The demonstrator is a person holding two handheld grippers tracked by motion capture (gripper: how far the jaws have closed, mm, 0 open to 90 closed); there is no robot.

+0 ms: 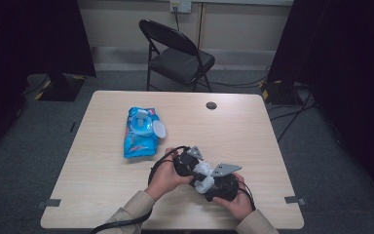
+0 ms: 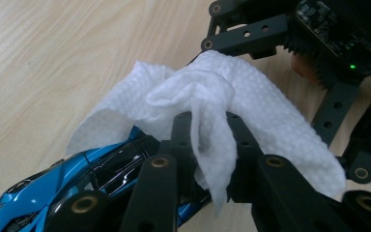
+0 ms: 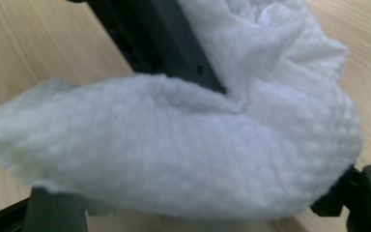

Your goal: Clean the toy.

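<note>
Wiping the toy car is judged the step in hand; it is best done with the car pinned firmly and the wipe drawn along the body in short passes, so the cloth is not snagged on the jaws.

High view: both grippers are met low on the table (image 1: 102, 161), the left gripper (image 1: 191, 163) and right gripper (image 1: 213, 184) tip to tip, a white wipe (image 1: 203, 171) bunched between them. A blue wipes pack (image 1: 139, 139), lid open, lies well apart to the left.

Left gripper view: the jaws stand narrow, clamped on a blue toy car (image 2: 77, 179); a fold of wipe is draped between them.

Right gripper view: the wipe (image 3: 183, 154) is pressed up close over the jaws. Gripping appears likely, but it cannot be told for certain.
</note>
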